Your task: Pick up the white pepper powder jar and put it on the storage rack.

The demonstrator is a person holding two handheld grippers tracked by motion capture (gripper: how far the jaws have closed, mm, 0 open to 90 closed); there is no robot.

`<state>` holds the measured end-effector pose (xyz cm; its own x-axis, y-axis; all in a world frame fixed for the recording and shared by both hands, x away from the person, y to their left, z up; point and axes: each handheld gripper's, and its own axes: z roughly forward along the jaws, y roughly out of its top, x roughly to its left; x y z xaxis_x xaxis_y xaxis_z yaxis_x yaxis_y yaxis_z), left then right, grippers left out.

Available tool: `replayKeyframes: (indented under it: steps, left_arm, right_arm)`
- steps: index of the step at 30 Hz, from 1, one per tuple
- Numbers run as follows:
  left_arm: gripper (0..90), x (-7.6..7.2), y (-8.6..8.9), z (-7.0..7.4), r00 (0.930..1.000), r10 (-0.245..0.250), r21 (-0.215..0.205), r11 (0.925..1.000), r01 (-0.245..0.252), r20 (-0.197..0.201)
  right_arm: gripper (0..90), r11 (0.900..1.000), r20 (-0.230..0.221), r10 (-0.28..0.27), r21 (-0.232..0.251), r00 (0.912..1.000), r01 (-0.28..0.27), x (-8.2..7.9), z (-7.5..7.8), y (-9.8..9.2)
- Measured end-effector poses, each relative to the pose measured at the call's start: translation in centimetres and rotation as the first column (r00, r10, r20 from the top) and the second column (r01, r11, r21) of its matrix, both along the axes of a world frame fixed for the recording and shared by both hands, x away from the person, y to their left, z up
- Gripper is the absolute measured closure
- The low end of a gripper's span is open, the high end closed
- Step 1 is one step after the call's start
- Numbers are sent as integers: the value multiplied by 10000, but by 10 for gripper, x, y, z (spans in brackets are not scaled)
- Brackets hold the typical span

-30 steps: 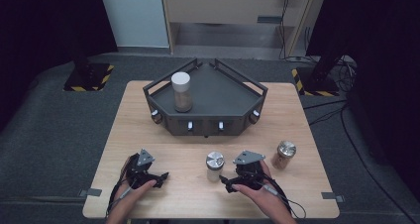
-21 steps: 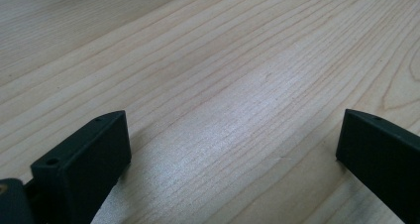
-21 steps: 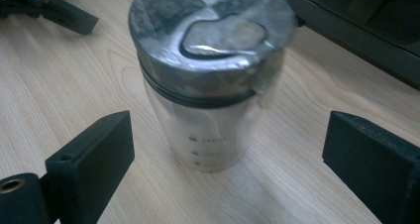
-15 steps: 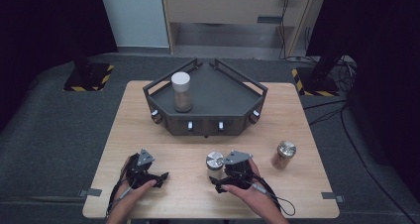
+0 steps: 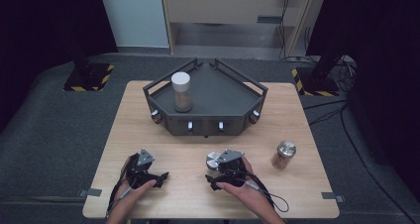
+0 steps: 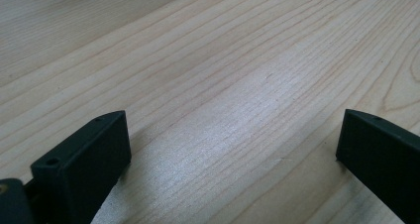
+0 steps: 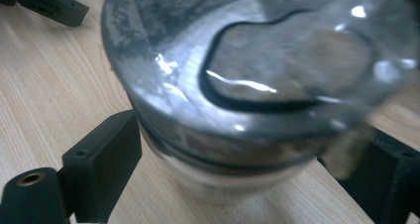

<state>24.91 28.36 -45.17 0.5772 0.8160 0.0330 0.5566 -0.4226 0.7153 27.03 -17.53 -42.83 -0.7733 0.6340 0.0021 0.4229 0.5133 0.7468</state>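
Right gripper [image 5: 214,177] has its jaws closing around the silver-lidded jar [image 5: 215,160] near the table's [image 5: 148,194] front edge, looks just about clamped. One jar [image 5: 181,91] already sits in the tray [image 5: 233,102]; another [image 5: 284,154] waits off right, so roughly a third done. Left gripper [image 5: 157,177] idles open.

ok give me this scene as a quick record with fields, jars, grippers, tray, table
right hand-held gripper: jaws around the silver-lidded jar, which stands on the table; they have just been closing, firm grip not clear
left hand-held gripper: open, nothing between the jaws, low over bare wood
second jar: metal lid, brownish fill, standing free on the table to the right
white-lidded jar: upright in the tray's left part
tray: dark, angular, at the table's far middle
table: light wood
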Motion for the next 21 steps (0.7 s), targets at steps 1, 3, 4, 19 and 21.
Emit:
replayKeyframes:
  steps: [1, 3, 4, 19, 21]
  left_arm:
    - [0, 0, 0, 0, 10000, -2, 0, 10000, 2, 0]
    - [0, 0, 0, 0, 10000, -2, 2, 10000, 2, -1]
    - [0, 0, 0, 0, 10000, 1, 0, 10000, -1, 2]
    - [0, 0, 0, 0, 10000, 8, 1, 10000, -8, -2]
    - [0, 0, 0, 0, 10000, 9, 4, 10000, -9, 1]
  right_arm:
    - [129, 10000, 10, 21, -27, 10000, -21, 0, -1, 1]
    - [146, 10000, -23, 18, -56, 10000, -18, 2, -3, 4]
    - [159, 10000, -24, 11, -77, 10000, -11, 2, -4, 5]
    - [287, 9999, 57, -106, 92, 9999, 106, 4, -7, 8]
    - [305, 10000, 116, -34, 82, 9999, 33, 4, -8, 8]
